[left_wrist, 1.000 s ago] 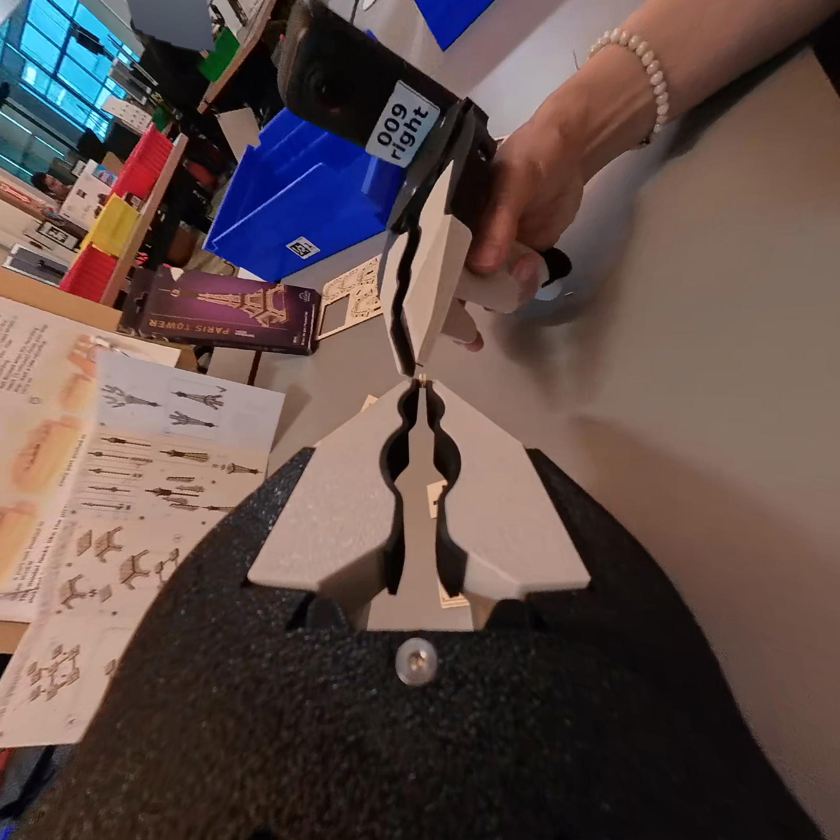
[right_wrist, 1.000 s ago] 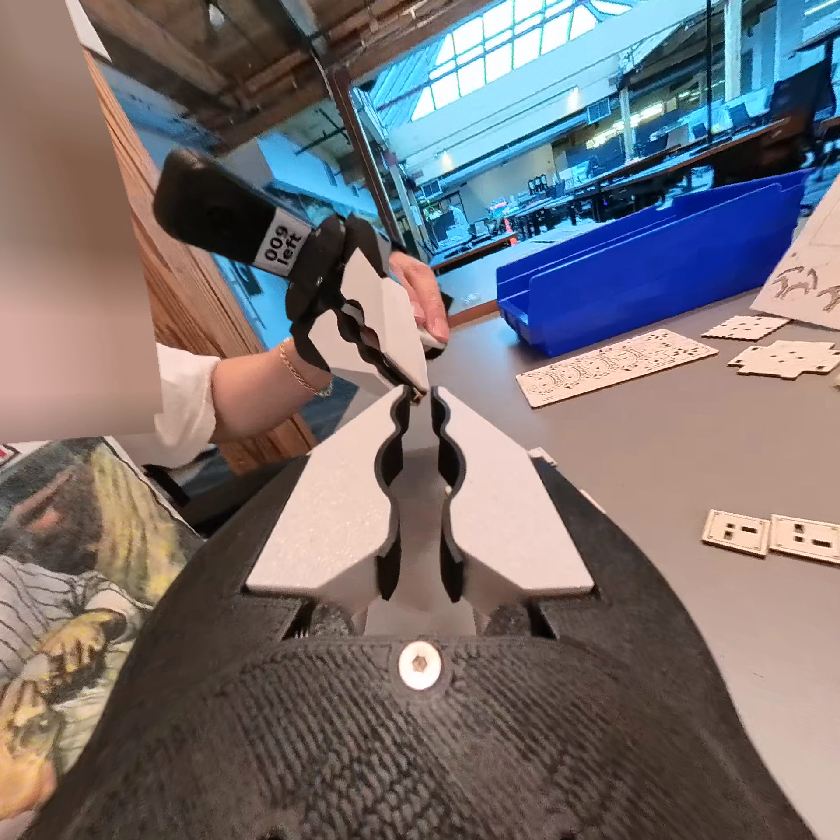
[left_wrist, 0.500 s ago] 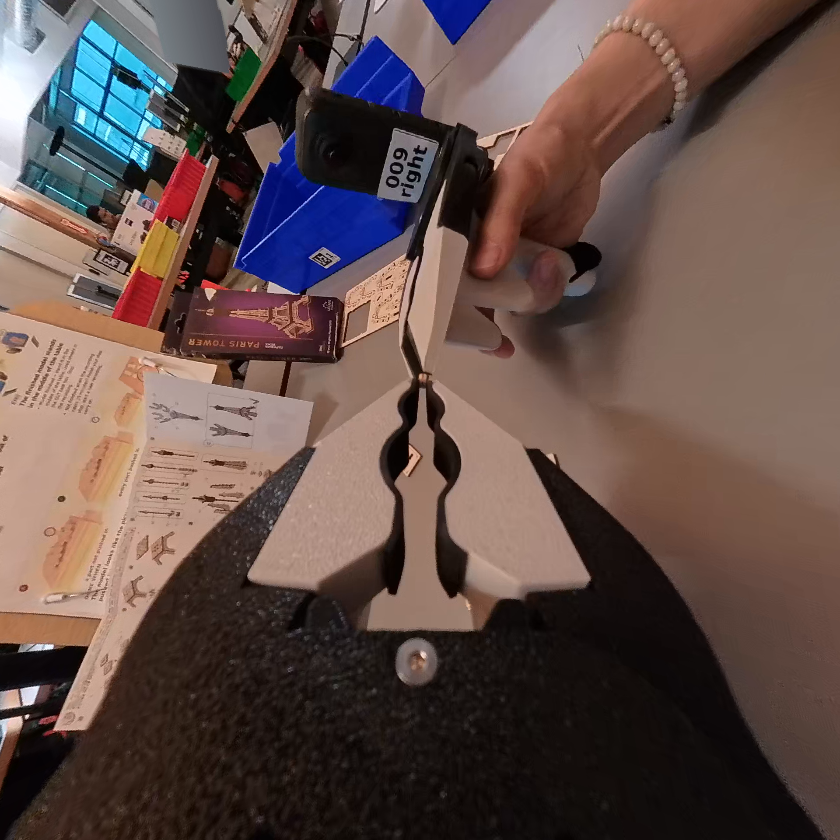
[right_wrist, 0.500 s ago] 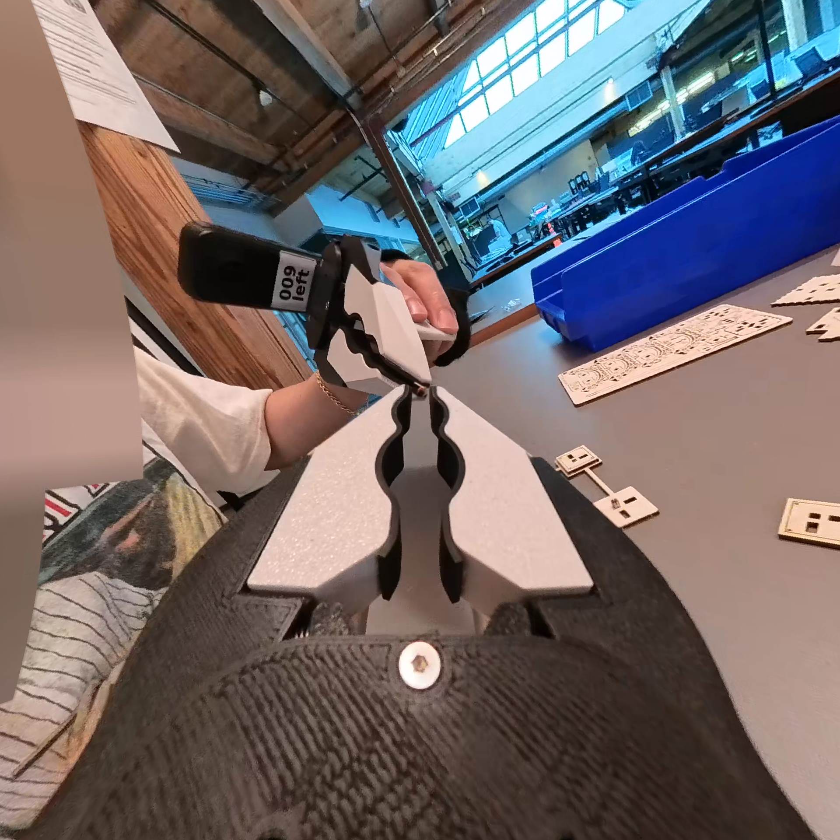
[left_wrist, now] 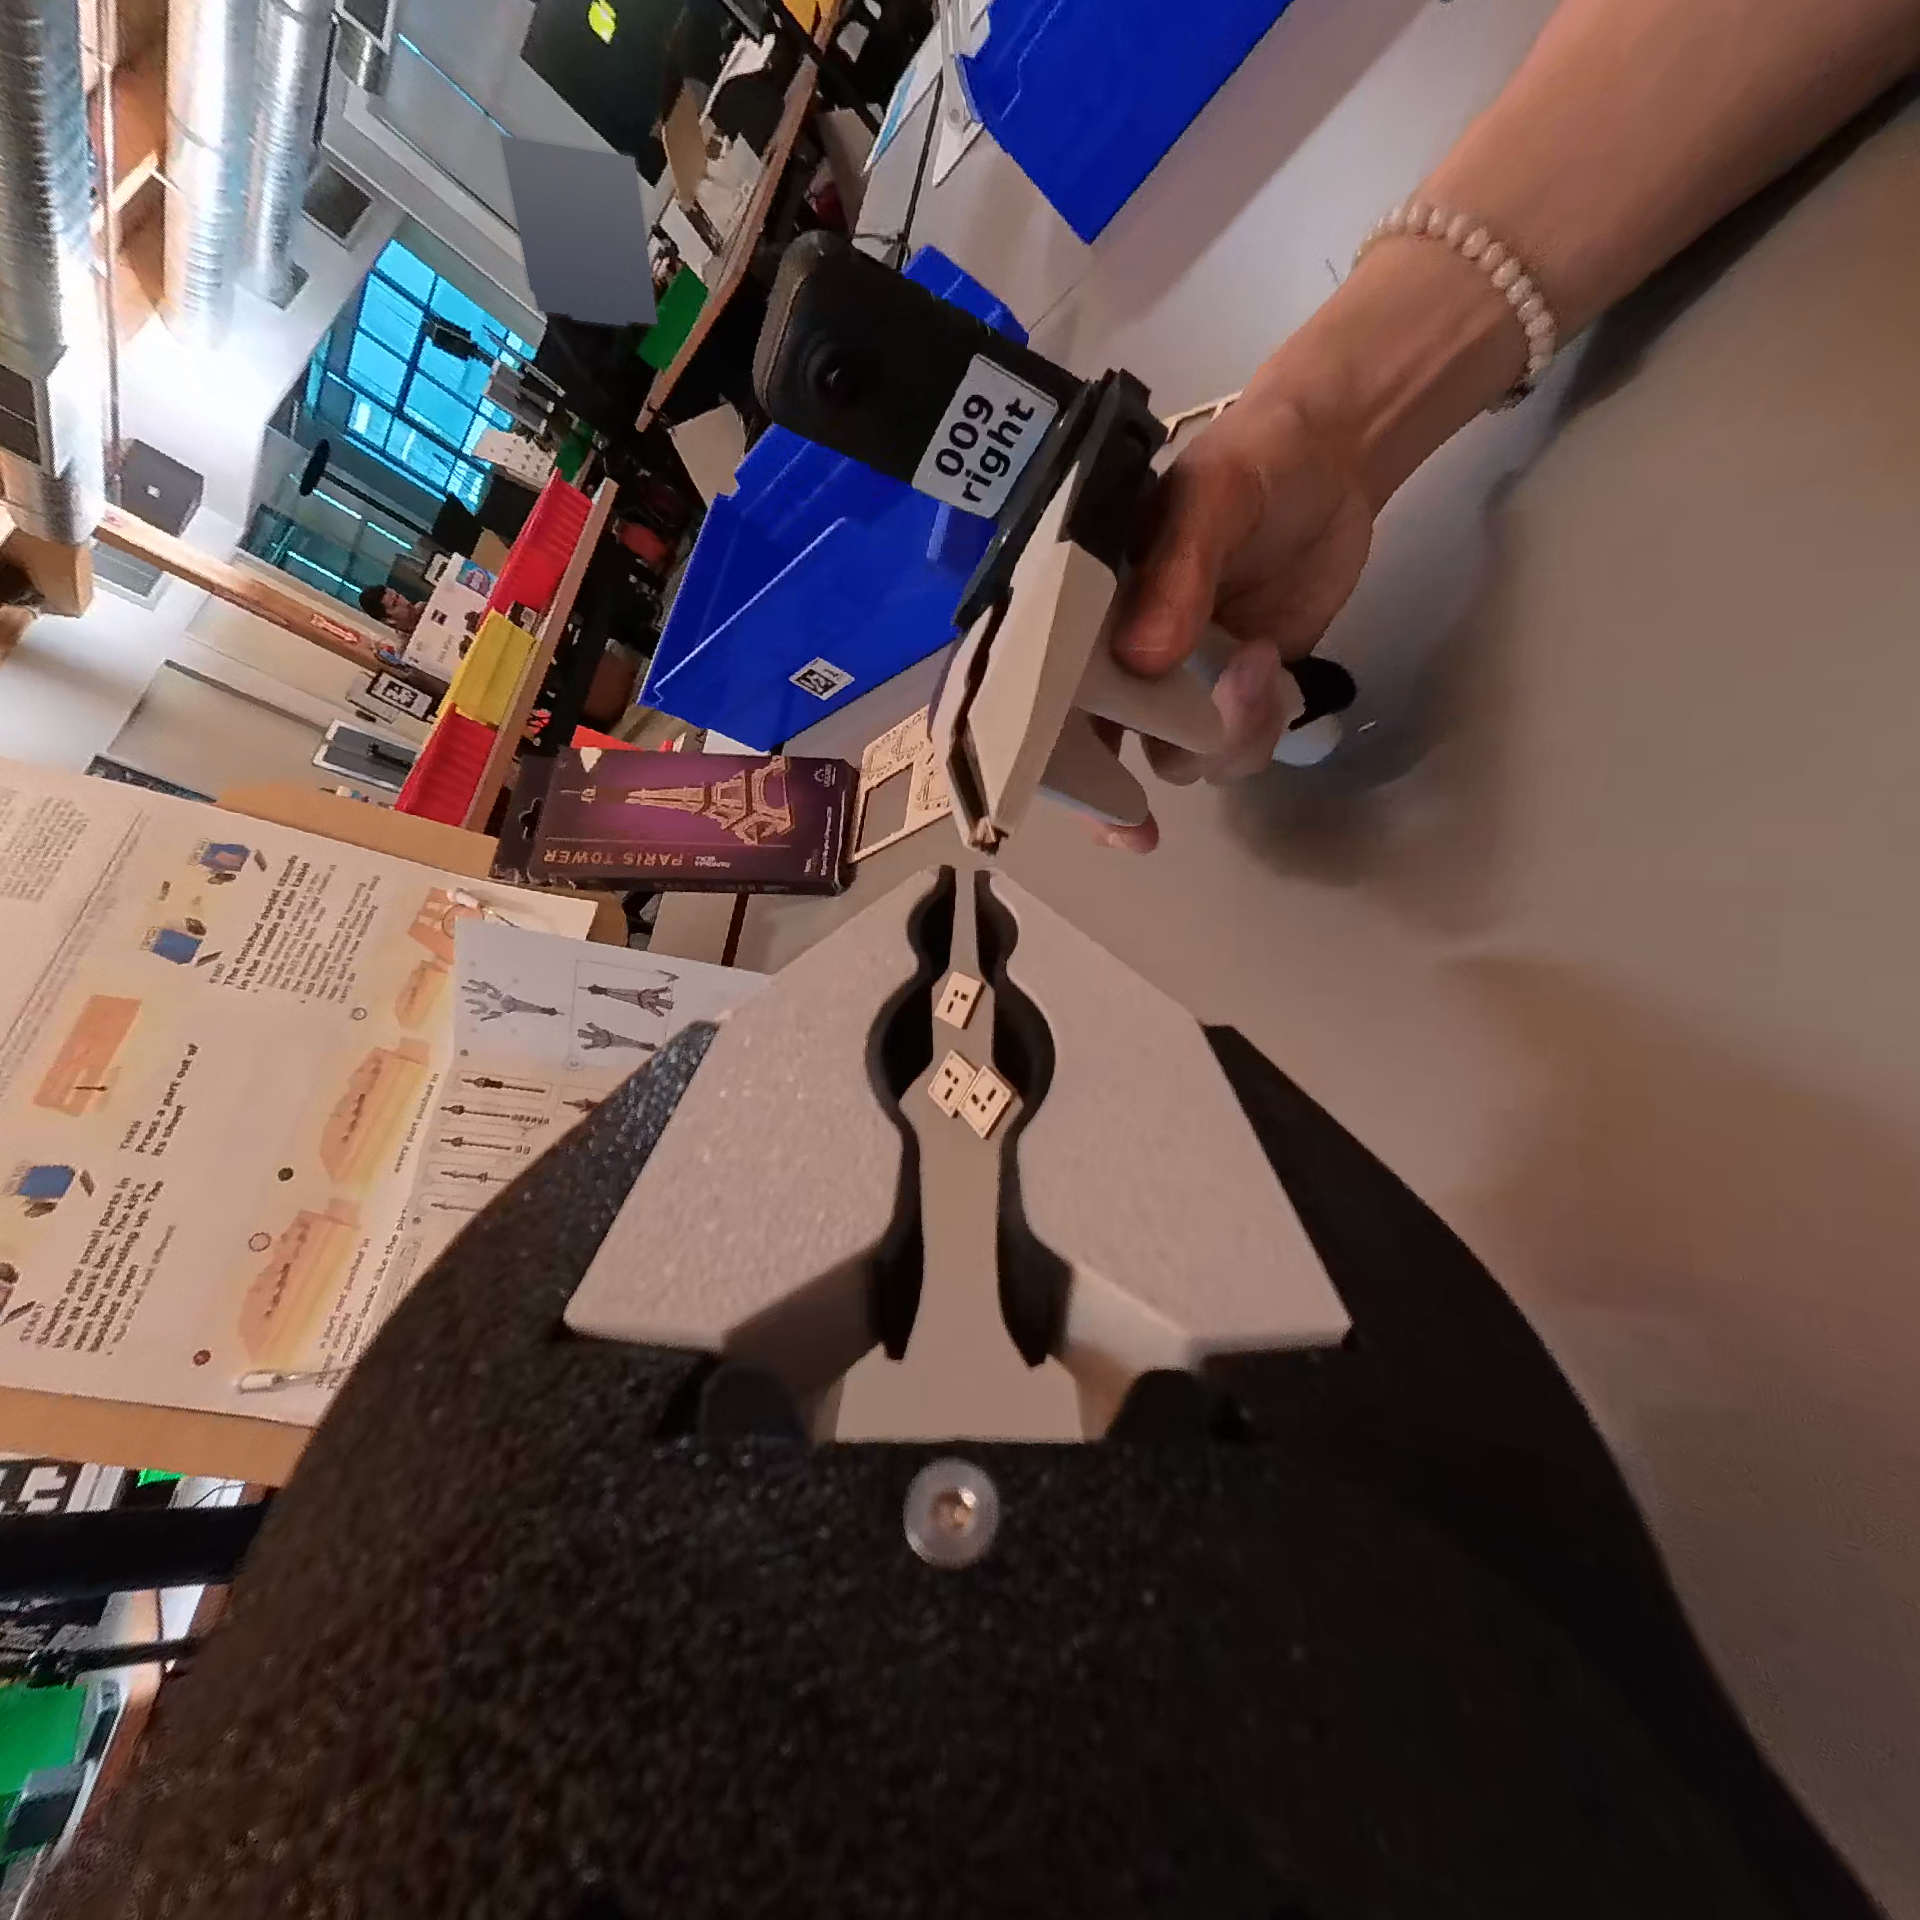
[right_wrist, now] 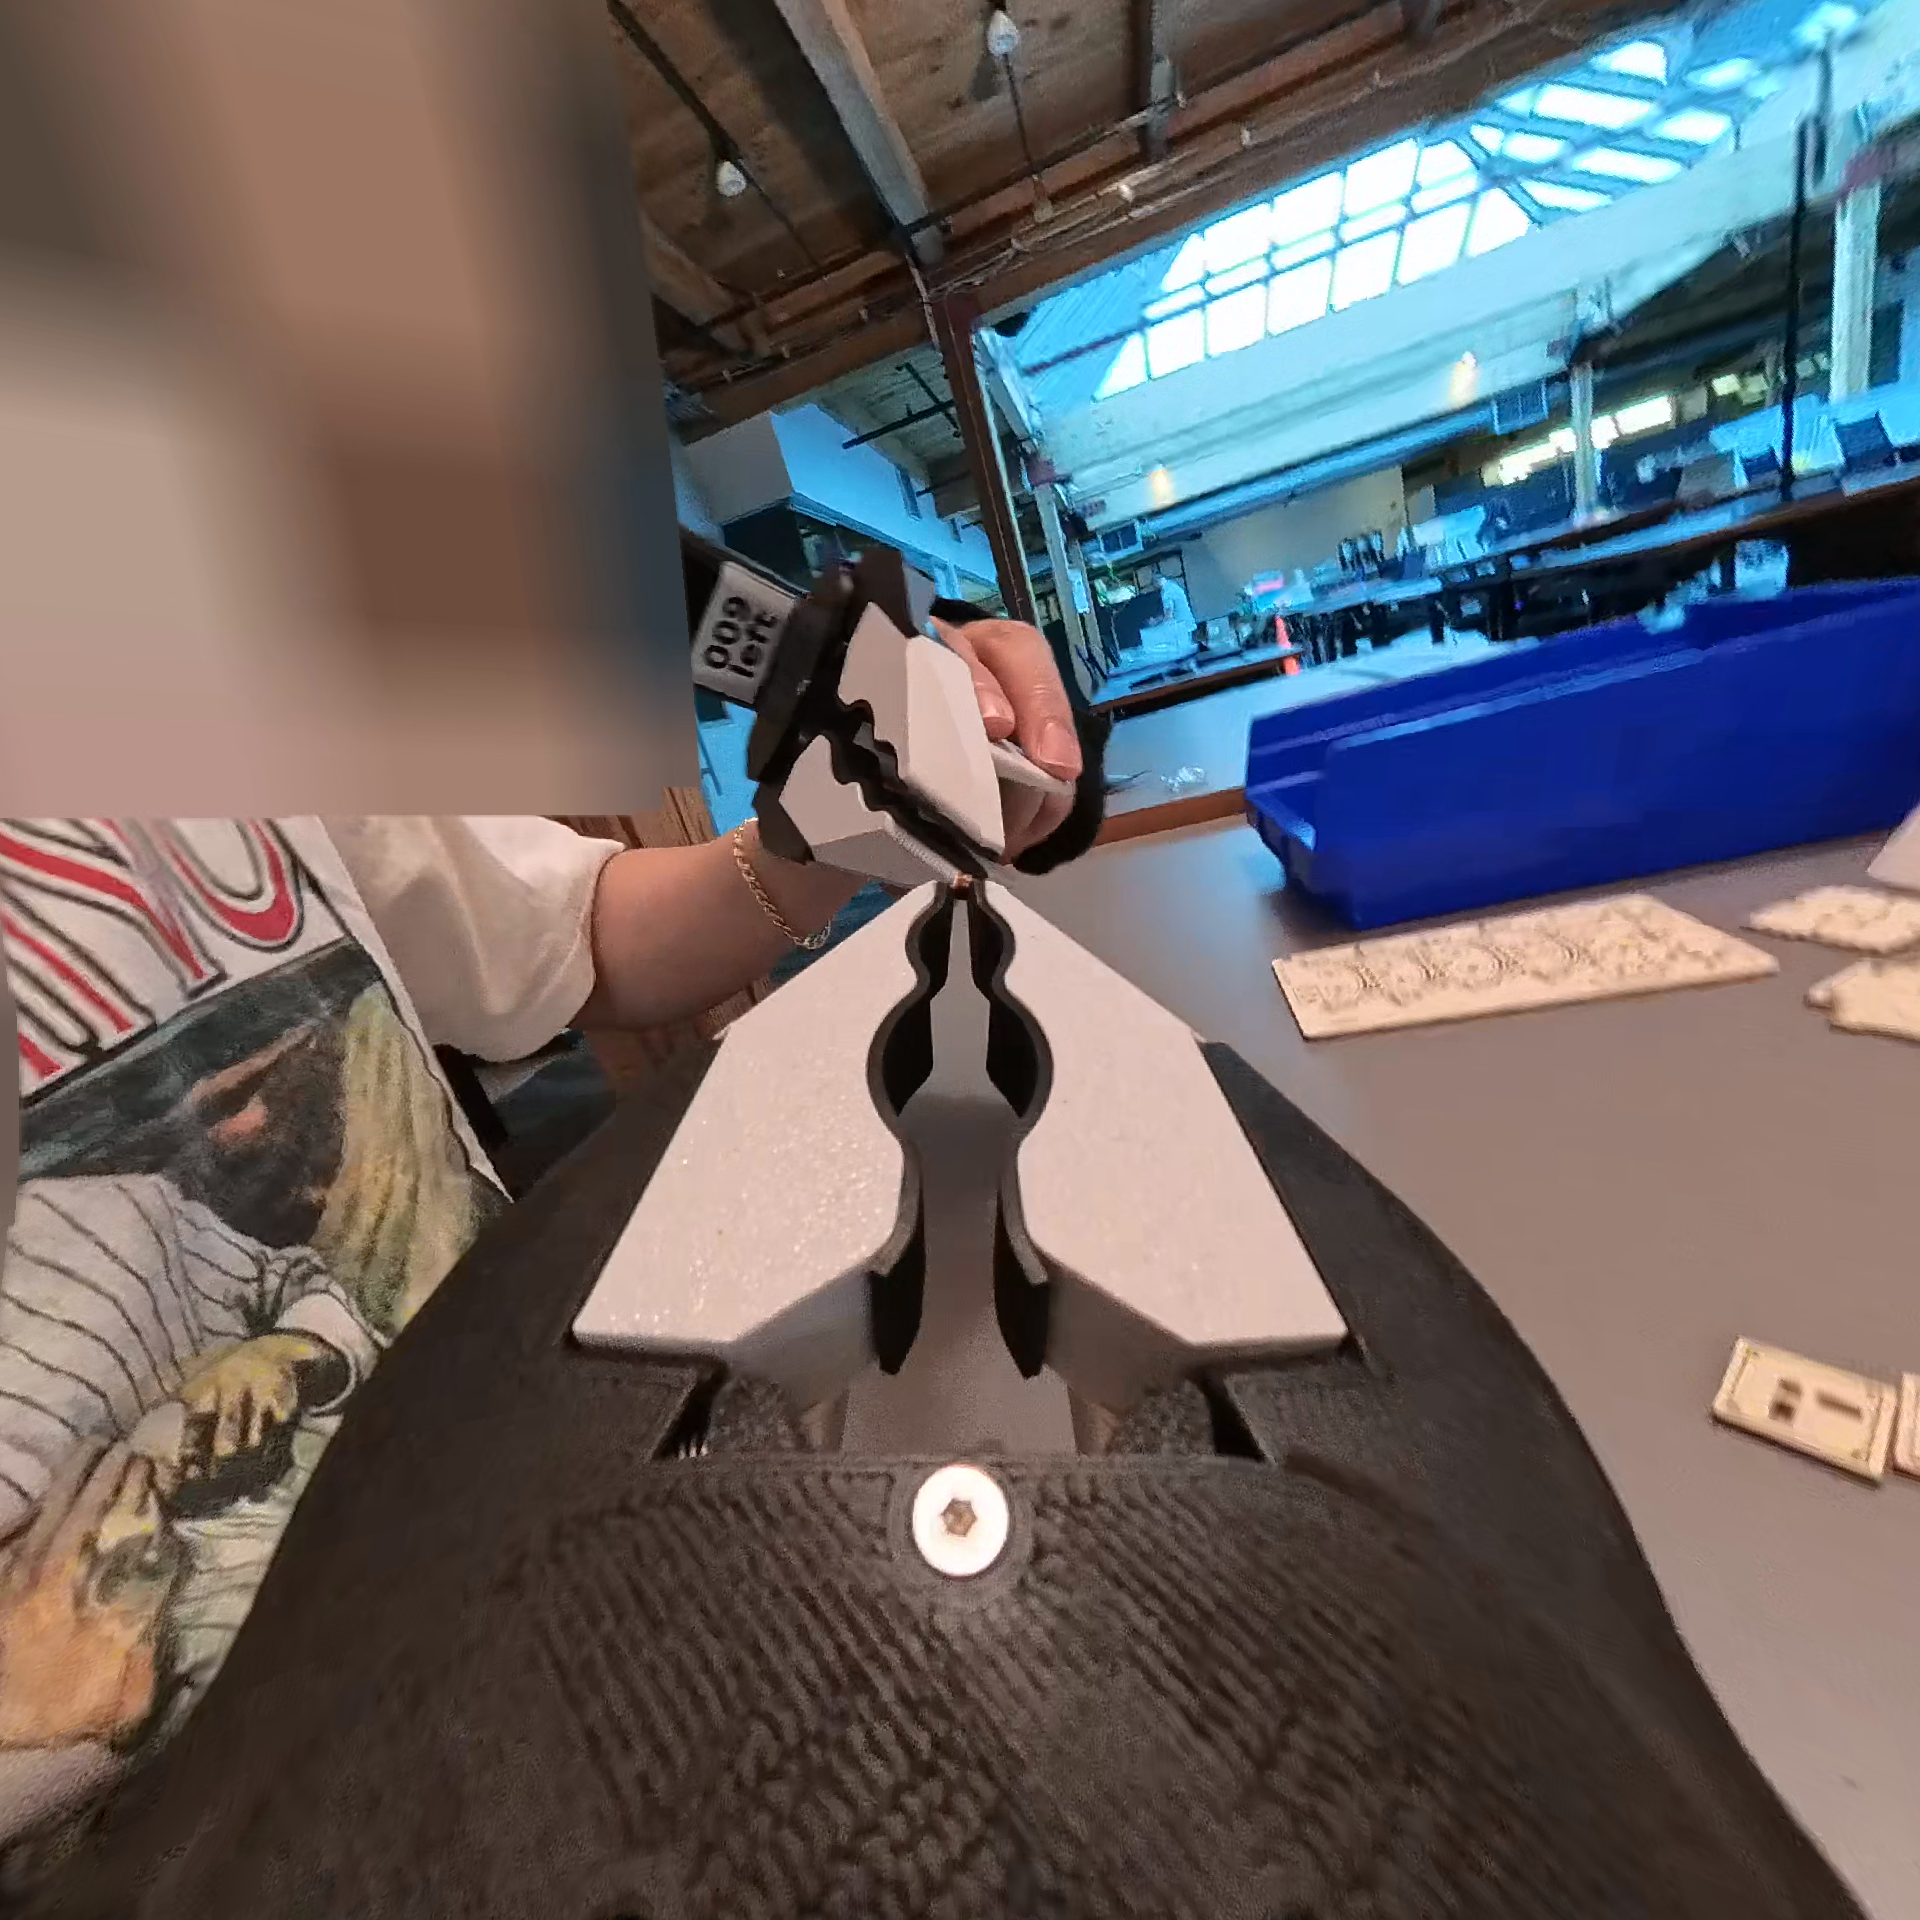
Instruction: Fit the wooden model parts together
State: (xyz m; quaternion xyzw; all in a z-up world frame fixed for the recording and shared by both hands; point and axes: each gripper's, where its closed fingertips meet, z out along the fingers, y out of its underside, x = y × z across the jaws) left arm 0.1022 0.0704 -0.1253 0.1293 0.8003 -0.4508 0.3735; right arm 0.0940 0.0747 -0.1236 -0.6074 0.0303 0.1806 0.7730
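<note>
Both grippers meet tip to tip above the grey table [left_wrist: 1558, 1039]. My right gripper [right_wrist: 961, 891] has its jaws drawn to a narrow slit on a tiny tan wooden part [right_wrist: 962, 882]. In the left wrist view the right gripper [left_wrist: 979, 844] points down with that part [left_wrist: 980, 833] at its tip. My left gripper [left_wrist: 966, 883] is also closed to a thin slit just below it. What it pinches is seen edge-on and barely shows. In the right wrist view the left gripper [right_wrist: 980, 869] touches the same spot.
Small square wooden parts [left_wrist: 971, 1101] lie on the table under the left gripper. A purple box [left_wrist: 686, 821] and instruction sheets [left_wrist: 208, 1039] lie to its left. A blue bin [right_wrist: 1558, 748], a cut-out sheet [right_wrist: 1507, 966] and flat parts [right_wrist: 1797, 1418] lie at the right. A person's torso is close at the left.
The right gripper's jaws have narrowed from a wider gap to a slit on the tiny part. Both grippers have tilted and risen, and the left gripper's slit is unchanged.
</note>
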